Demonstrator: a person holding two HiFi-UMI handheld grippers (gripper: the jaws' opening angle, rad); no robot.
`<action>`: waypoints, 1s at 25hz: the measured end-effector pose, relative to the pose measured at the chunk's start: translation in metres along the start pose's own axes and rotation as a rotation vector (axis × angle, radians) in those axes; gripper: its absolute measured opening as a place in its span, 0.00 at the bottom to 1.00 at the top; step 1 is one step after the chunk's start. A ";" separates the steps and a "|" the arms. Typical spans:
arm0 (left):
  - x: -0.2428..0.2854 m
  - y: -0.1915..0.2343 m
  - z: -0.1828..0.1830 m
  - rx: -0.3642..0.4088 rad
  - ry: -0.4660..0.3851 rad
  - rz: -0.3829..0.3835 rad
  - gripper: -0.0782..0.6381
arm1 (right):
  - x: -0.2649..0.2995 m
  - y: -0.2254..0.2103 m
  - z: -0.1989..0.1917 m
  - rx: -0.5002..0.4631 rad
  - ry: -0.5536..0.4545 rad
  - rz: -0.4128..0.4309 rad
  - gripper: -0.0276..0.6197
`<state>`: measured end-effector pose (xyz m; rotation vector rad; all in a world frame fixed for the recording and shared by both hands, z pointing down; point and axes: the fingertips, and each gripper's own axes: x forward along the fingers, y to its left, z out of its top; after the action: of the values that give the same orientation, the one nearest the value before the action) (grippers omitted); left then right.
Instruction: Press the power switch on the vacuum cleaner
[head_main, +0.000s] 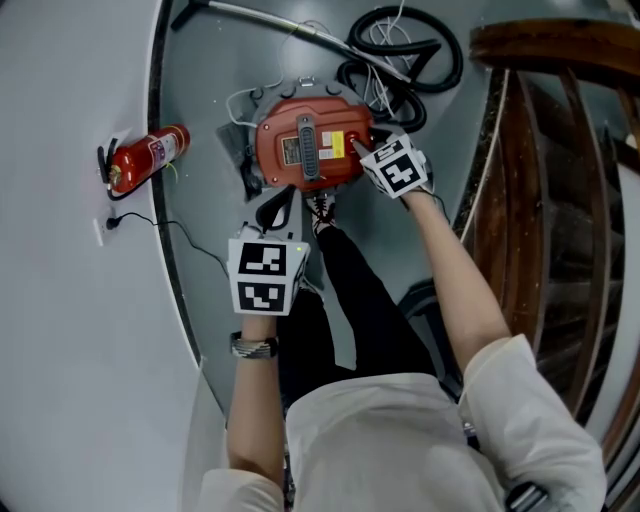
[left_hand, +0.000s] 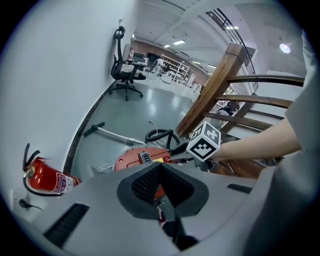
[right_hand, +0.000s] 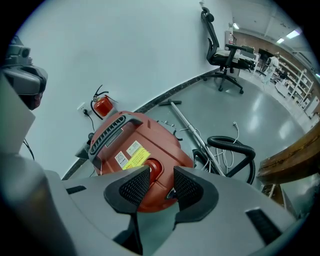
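1. The red vacuum cleaner (head_main: 283, 172) is sitting on the floor at twelve o'clock in the head view.
2. The left claw (head_main: 279, 208) is hanging clenched and empty at the vacuum's six o'clock.
3. The right claw (head_main: 357, 146), slightly released and empty, is hovering at its three o'clock.
4. The round power switch (right_hand: 153, 168) is showing between the right jaws.

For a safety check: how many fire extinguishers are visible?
1. The fire extinguisher is by the wall, left of the vacuum cleaner. Others may be out of view.
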<state>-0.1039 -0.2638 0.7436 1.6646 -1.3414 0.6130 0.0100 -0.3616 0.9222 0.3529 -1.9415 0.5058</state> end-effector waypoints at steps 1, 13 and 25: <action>0.006 0.001 0.000 0.000 0.002 -0.003 0.11 | 0.002 0.001 0.000 0.002 -0.004 0.003 0.27; 0.042 0.004 0.011 -0.018 0.006 -0.034 0.11 | 0.006 0.001 0.002 0.006 -0.001 0.021 0.27; 0.045 -0.003 0.008 -0.054 0.014 -0.046 0.11 | 0.010 -0.004 0.001 0.069 0.001 0.030 0.27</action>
<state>-0.0895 -0.2928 0.7751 1.6405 -1.2948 0.5556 0.0071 -0.3657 0.9315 0.3673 -1.9346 0.5933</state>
